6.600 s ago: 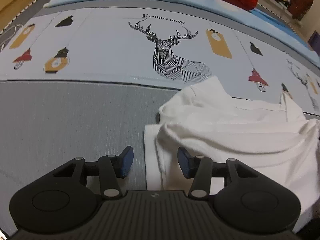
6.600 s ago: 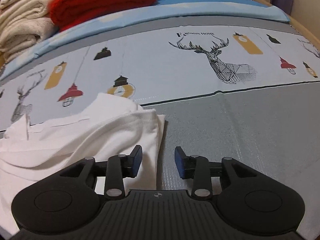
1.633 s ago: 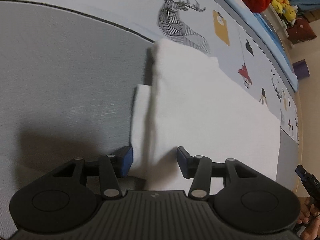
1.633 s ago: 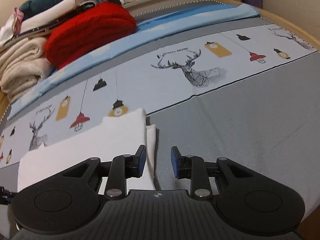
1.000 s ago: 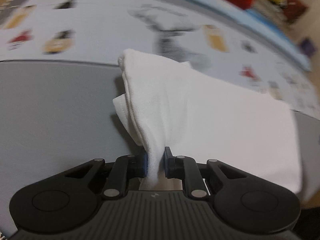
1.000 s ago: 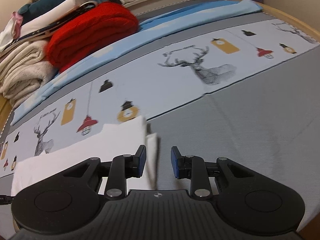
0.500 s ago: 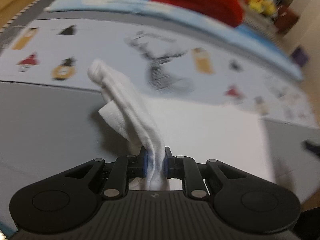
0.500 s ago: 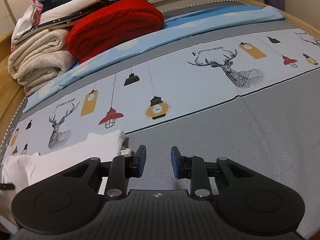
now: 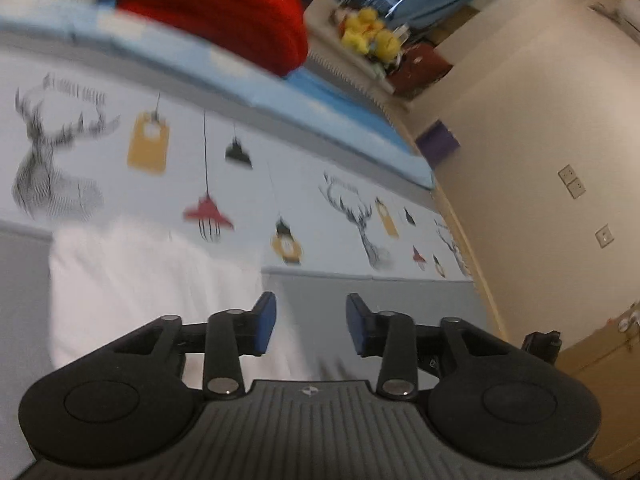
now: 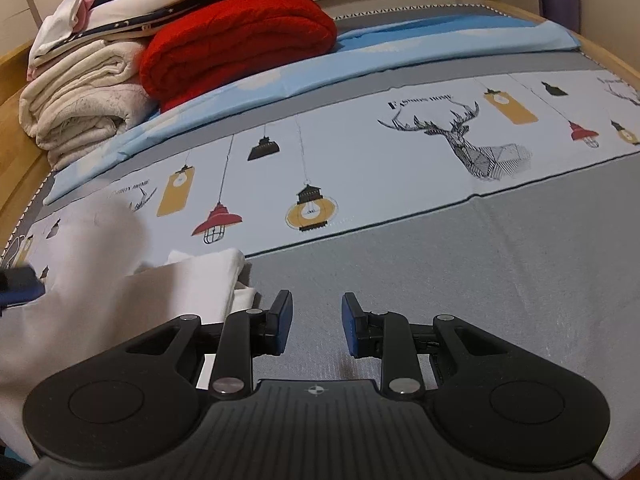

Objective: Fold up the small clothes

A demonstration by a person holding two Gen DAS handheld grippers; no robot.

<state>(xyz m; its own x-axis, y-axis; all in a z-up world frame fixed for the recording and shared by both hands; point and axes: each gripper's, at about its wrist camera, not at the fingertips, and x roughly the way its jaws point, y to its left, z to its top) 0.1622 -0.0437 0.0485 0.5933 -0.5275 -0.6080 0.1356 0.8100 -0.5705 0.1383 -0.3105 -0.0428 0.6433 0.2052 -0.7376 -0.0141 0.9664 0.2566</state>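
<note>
The white garment [image 10: 120, 292] lies on the bed [image 10: 480, 260], on the grey band of the cover where it meets the printed strip, folded into a compact stack with a smaller layer showing under its near corner. It sits flat and unsupported — a sign, in my judgement, that the fold is laid down and nothing needs to be held in tension.

The left gripper [image 9: 310, 320] hangs over the garment's right edge; the left wrist view is blurred, so the cloth [image 9: 152, 280] reads only as a pale slab. Its jaws stand well apart with nothing between them. The right gripper [image 10: 316, 322] hovers over bare grey cover just beside the stack's right corner, jaws likewise parted and empty — placed clear of the fabric so as not to disturb it.

Further back, a red blanket [image 10: 236, 40] and a pile of cream towels [image 10: 80, 96] rest at the head of the bed, well apart from the work area.
</note>
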